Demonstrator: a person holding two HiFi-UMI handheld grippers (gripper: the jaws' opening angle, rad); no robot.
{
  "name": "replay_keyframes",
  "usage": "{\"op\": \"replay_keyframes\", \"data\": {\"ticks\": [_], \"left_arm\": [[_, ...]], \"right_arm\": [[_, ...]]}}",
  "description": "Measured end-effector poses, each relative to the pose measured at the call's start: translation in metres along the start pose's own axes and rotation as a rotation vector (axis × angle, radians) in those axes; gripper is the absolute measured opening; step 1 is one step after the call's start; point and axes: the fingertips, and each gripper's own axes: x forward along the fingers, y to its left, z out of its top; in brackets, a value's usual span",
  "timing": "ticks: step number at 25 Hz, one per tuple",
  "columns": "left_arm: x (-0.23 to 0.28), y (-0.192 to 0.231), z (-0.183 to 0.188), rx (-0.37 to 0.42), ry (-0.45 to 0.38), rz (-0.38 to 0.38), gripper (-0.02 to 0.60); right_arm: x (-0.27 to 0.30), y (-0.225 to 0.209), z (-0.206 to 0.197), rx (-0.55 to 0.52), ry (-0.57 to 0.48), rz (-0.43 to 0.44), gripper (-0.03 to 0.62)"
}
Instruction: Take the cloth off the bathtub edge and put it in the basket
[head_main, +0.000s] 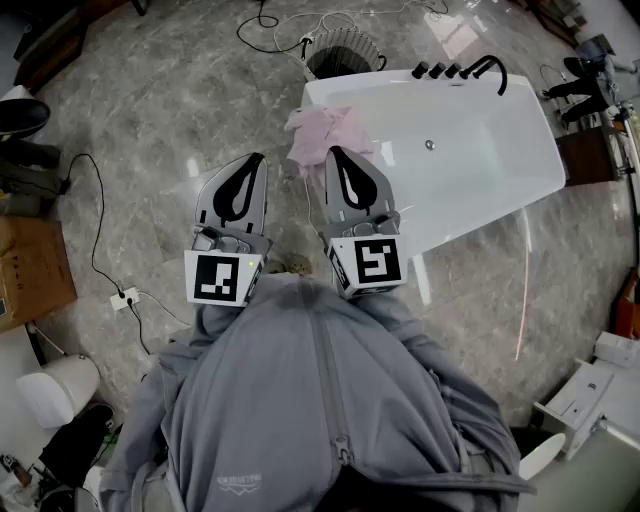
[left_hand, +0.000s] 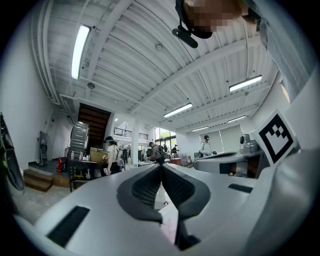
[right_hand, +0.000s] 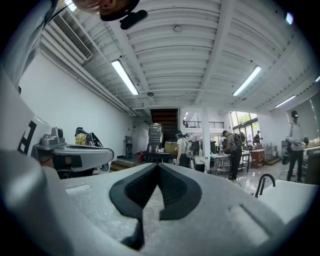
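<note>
Pink cloth (head_main: 322, 130) drapes bathtub (head_main: 480, 180) edge — just beyond right hand-held gripper (head_main: 338, 152).

1. Below me: glossy grey marble floor (head_main: 180, 90), black cable (head_main: 98, 200) to a power strip (head_main: 122, 298).
2. Above me: white ribbed ceiling (right_hand: 190, 55), tube lights (right_hand: 125, 77).
3. Ahead I see a dark staircase (right_hand: 164, 117), bright windows (right_hand: 240, 122).

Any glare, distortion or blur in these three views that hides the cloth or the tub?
Head view: sharp, curved at the edges; glare on the glossy floor beyond the bathtub, yet the pink cloth on its rim reads clearly. Left gripper view: strong fisheye, black corners, ceiling light blown out. Right gripper view: same fisheye and dark rim, evenly lit.
</note>
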Motion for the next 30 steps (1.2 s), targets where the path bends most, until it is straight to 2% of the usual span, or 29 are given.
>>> {"op": "replay_keyframes", "data": {"ticks": [9,16,30], "left_arm": [[-0.002,0.004,-0.002,-0.006,0.002,-0.007,0.015],[-0.004,0.011,-0.003,-0.015,0.000,-0.021,0.015],[-0.012,0.037,-0.028,-0.041,0.029,-0.034,0.015]], "right_arm": [[0.002,0.006,0.002,-0.018,-0.008,0.006,0.003],[0.004,0.009,0.002,0.011,-0.024,0.016,0.003],[0.011,-0.005,-0.019,0.063,-0.002,-0.086,0.004]]}}
